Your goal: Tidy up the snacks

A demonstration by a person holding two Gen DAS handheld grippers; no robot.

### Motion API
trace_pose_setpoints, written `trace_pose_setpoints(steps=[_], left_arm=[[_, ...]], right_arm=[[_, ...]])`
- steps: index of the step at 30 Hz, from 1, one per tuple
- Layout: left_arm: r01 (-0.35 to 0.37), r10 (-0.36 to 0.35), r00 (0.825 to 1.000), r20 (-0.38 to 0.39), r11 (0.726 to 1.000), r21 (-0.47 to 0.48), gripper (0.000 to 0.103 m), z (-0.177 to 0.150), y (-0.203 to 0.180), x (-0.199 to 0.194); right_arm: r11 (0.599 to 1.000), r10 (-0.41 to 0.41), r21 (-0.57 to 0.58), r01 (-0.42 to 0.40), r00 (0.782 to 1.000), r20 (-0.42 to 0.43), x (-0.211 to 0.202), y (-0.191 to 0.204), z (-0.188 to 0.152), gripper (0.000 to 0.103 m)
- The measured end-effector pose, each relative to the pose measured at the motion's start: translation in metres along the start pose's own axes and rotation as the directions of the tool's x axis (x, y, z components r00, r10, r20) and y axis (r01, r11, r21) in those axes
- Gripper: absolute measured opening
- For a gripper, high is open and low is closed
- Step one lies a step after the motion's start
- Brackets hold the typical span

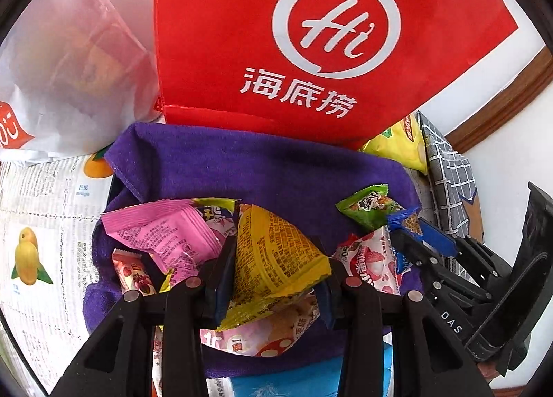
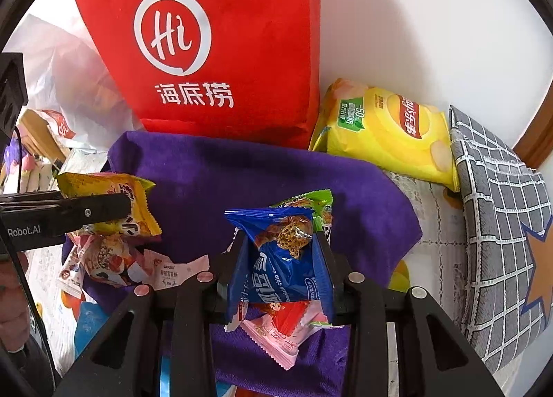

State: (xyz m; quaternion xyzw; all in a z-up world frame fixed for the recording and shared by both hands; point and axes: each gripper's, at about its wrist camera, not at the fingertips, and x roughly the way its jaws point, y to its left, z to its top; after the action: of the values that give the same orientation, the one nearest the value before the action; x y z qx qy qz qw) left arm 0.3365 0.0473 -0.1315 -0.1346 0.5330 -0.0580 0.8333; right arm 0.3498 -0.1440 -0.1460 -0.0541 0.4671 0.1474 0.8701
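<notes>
Purple cloth (image 1: 262, 169) spread over a fruit-print table, red bag (image 1: 311, 44) upright right behind. Left gripper (image 1: 273, 279) pinching a yellow packet (image 1: 276, 252), long axis up; right gripper (image 2: 283, 269) pinching a blue packet (image 2: 280, 258) likewise. Both low over the loose snacks, bag straight ahead, neither clearly closer.

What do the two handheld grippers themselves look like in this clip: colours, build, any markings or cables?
Both the left gripper and the right gripper are matt black plastic with angled, triangular-cutout linkage arms joined by round silver pins, and blue pads on the inner fingers. The left body carries white "Robot.AI" lettering and a thin black cable in the right wrist view; the right one shows white "DAS" letters in the left wrist view.
</notes>
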Motion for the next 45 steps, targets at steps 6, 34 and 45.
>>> trace_pose_setpoints(steps=[6, 34, 45], left_arm=[[-0.024, 0.024, 0.999, 0.043, 1.0, 0.005, 0.049, 0.0, -0.004, -0.008], [-0.126, 0.077, 0.939, 0.335, 0.984, 0.127, 0.093, -0.045, -0.049, -0.137], [-0.134, 0.07, 0.92, 0.386, 0.981, 0.141, 0.096, -0.12, -0.054, -0.187]], right_arm=[[1.0, 0.006, 0.01, -0.005, 1.0, -0.004, 0.0, -0.001, 0.0, 0.037], [0.998, -0.038, 0.055, 0.026, 0.973, 0.229, -0.137, 0.025, -0.026, 0.078], [0.995, -0.073, 0.087, 0.05, 0.958, 0.279, -0.203, 0.038, -0.087, 0.078]])
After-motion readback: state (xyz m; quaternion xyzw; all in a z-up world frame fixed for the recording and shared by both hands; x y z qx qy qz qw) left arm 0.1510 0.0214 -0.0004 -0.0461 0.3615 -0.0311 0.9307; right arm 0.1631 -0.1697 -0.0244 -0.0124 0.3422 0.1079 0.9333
